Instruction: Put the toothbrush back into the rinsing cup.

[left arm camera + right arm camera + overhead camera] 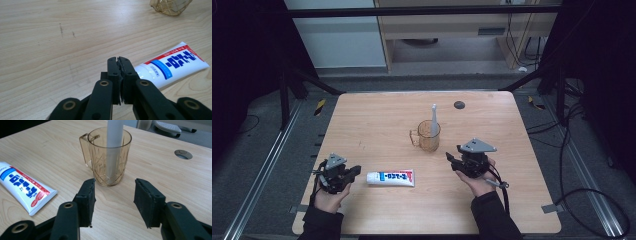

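Both black tools carry grey triangular plates and brass-ringed pivots; sleeves dark.

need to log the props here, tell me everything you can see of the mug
The mug is see-through amber, plastic by its look, with a cut diamond pattern on its wall and one loop handle. It stands upright near the middle of the table, open end up. A white toothbrush stands inside, leaning on the rim and poking out above it. Nothing else touches the mug; the right claw, open, points at it from close by.
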`<state>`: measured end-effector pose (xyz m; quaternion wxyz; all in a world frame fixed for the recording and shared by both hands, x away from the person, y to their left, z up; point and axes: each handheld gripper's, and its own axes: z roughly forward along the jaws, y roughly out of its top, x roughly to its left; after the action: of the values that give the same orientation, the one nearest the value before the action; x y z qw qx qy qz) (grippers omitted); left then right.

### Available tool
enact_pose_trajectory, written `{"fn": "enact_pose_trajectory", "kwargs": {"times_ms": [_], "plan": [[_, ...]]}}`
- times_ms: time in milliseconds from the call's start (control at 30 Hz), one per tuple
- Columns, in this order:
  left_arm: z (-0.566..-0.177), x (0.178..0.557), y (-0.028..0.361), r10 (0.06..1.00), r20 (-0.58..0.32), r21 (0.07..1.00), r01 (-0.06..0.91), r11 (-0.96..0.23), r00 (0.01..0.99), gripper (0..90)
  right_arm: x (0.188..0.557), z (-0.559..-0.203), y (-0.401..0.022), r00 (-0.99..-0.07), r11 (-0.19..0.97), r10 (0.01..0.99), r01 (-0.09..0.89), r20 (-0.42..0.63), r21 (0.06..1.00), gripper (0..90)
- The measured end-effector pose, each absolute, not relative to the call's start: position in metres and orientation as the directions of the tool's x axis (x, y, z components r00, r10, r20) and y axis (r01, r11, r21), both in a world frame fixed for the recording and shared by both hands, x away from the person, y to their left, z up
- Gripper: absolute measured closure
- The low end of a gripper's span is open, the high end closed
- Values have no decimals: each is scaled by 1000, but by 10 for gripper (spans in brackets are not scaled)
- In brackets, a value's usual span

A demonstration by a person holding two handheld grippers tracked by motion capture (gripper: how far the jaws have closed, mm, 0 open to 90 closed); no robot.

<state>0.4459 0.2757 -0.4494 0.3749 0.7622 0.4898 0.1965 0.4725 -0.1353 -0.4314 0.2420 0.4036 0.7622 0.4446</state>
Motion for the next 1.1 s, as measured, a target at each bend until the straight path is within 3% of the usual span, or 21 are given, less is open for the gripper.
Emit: {"fn": "enact_pose_trajectory", "kwargs": {"times_ms": [400,700,1100], "plan": [[-446,465,257,854,-33,746,581,-325,519,897,464,-436,-154,-534,292,845,422,-25,859,623],[-460,492,236,802,-19,685,592,-425,598,898,450,-444,-192,-476,271,879,448,-29,852,584],[-463,488,233,769,-16,663,582,-470,639,898,447,-453,-208,-442,265,896,469,-36,842,530]]}}
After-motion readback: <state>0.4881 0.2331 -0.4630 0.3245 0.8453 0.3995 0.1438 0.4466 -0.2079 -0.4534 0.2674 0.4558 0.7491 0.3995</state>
